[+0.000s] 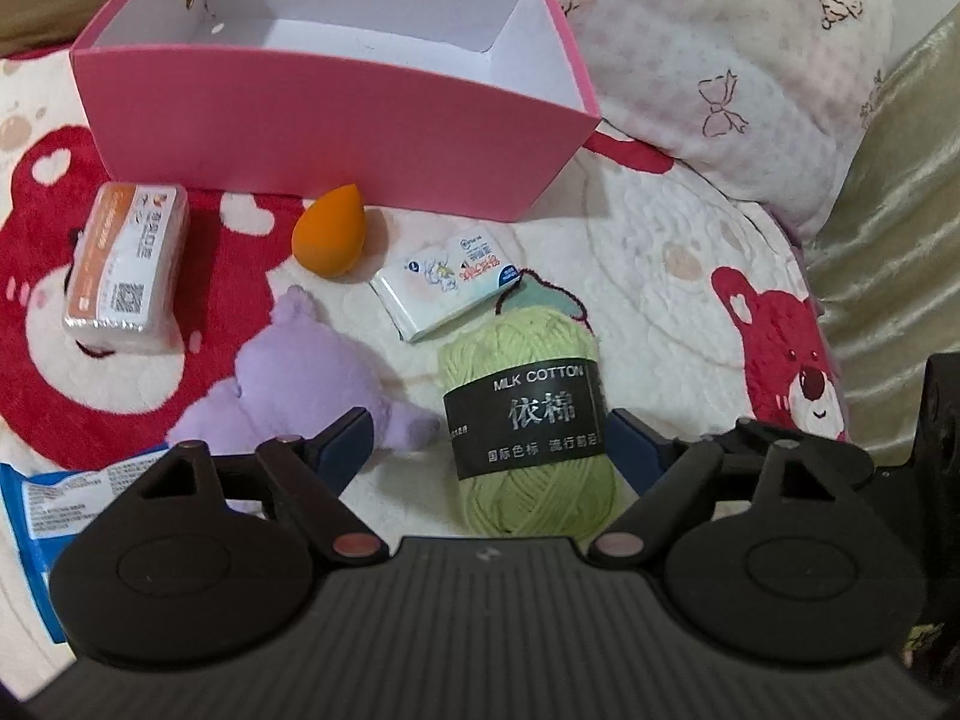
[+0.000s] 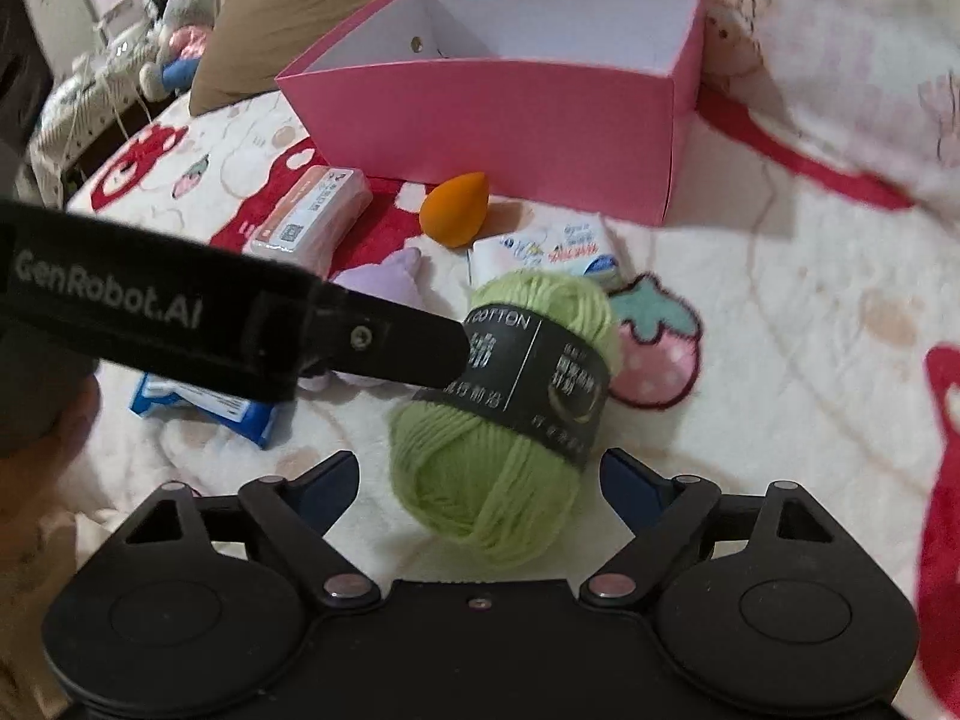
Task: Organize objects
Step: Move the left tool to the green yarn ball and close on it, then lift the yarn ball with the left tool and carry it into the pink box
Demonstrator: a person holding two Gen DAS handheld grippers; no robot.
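While a bear-print blanket (image 1: 660,252) covers the bed with a pink box (image 1: 336,120) at the back, the green yarn ball (image 1: 528,420) lies between both wide-open, empty grippers, left gripper (image 1: 489,450) and right gripper (image 2: 480,480).

Both wrist views look steeply down, close over the bed, sharing the green yarn ball (image 1: 528,420) and pink box (image 2: 498,120).
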